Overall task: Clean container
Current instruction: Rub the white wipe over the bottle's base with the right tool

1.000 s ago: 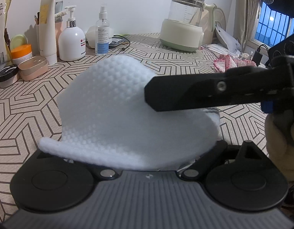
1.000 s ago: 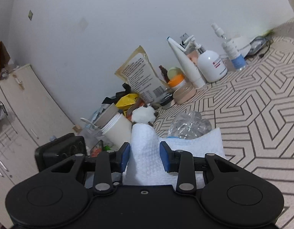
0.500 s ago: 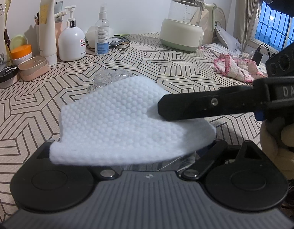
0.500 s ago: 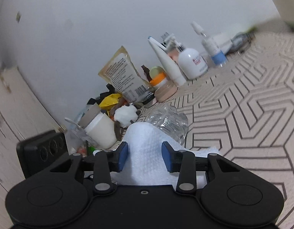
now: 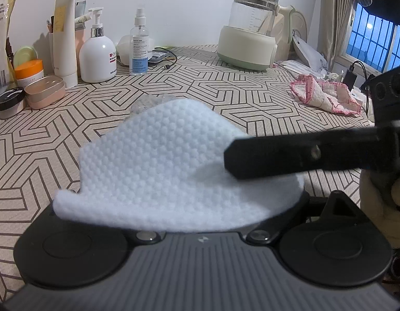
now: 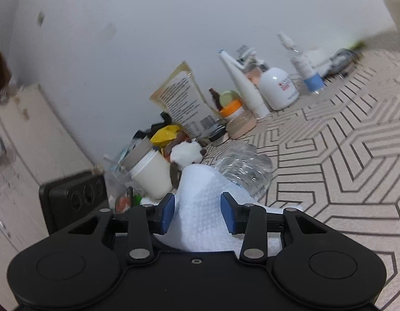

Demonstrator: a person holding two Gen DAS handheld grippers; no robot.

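Note:
A white dimpled cloth (image 5: 161,160) is draped over a clear plastic container (image 5: 148,102), of which only a crinkled end shows past the cloth. My left gripper (image 5: 179,176) holds the container; its fingers are hidden under the cloth. One black finger (image 5: 290,155) of the right gripper reaches in from the right and lies on the cloth. In the right wrist view my right gripper (image 6: 197,213) has its blue pads on either side of a fold of the cloth (image 6: 200,207), with the container (image 6: 244,165) sticking out just beyond.
Bottles, tubes and jars (image 5: 96,57) line the wall at the back left of the patterned table (image 5: 225,93). A glass kettle (image 5: 251,33) stands at the back right. A pink-edged rag (image 5: 321,96) lies at the right. A white tub (image 6: 153,173) and packets crowd the left end.
The cloth sank off its high peak and the container's end came into sight. The right gripper's finger slid lower and to the right across the cloth. Its blue pads stand a little wider apart.

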